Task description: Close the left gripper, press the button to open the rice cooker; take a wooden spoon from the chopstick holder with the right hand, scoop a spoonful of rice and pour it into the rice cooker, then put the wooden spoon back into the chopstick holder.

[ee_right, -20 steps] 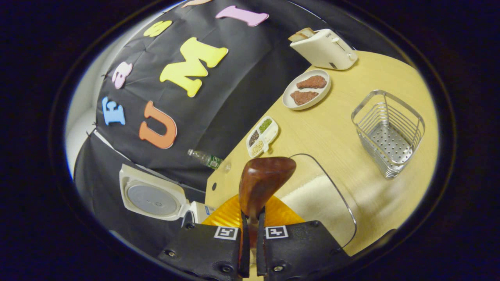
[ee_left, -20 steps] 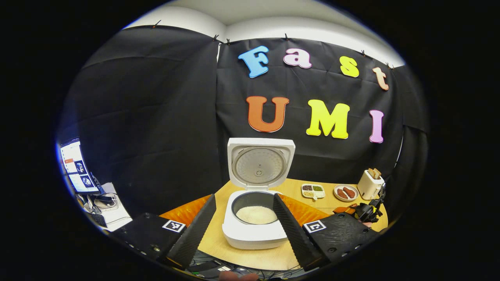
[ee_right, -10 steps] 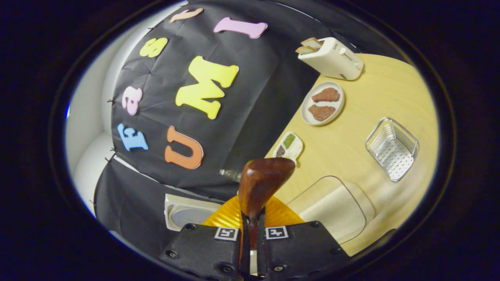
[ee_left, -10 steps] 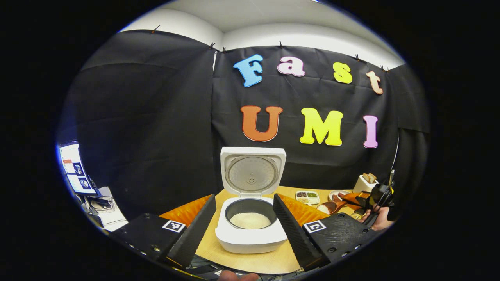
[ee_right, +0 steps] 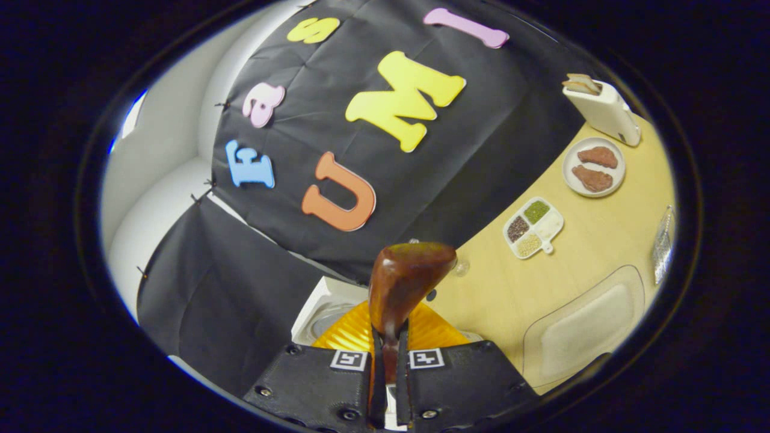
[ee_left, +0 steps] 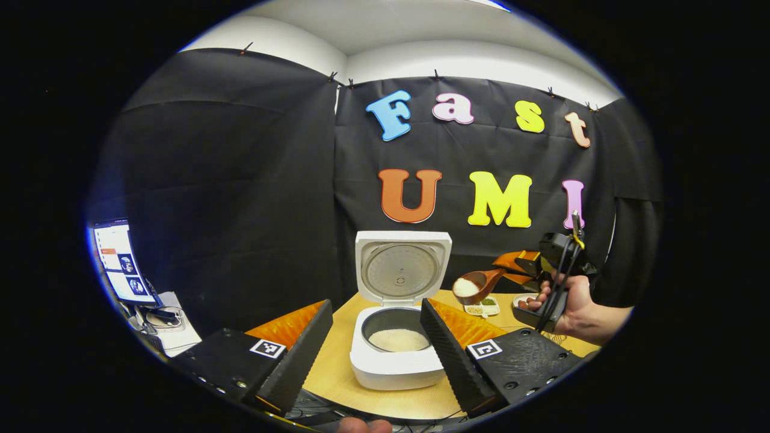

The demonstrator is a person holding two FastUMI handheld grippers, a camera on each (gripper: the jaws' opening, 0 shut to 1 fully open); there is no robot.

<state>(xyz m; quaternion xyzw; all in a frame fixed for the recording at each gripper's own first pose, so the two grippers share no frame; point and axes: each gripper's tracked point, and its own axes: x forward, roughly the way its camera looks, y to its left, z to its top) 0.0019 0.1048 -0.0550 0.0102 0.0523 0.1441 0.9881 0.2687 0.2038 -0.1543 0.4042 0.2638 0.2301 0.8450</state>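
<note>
In the left gripper view, the left gripper (ee_left: 376, 343) hung low at the front with its jaws spread wide apart and nothing between them; between the two fingers sat the rice cooker (ee_left: 397, 361) on the tan surface (ee_left: 337, 373); its lid (ee_left: 402, 267) stood straight up and open, and white rice lay in the pot; off to the right, a hand (ee_left: 571, 304) held the right gripper (ee_left: 520, 267) up in the air, higher than the pot and a little to the right of it; the wooden spoon (ee_left: 475, 285) stuck out from that gripper toward the cooker with a small heap of white rice in its bowl; behind the spoon, on the surface, sat a little white tray (ee_left: 481, 308) with parts for different grains; far to the left, a screen (ee_left: 117, 261) glowed.

In the right gripper view, the right gripper (ee_right: 388, 361) had its jaws pinching the handle of the wooden spoon (ee_right: 406, 282); the brown back of the spoon pointed forward and up; just behind it, the white edge of the rice cooker (ee_right: 316, 307) peeked out; farther off on the surface (ee_right: 577, 252) lay a clear dish of rice (ee_right: 586, 334), then the little tray (ee_right: 534, 227), then a plate (ee_right: 594, 167) with two brown pieces of meat, and last a white toaster (ee_right: 604, 109) with bread in it; a wire basket (ee_right: 663, 243) showed at the right edge.
</note>
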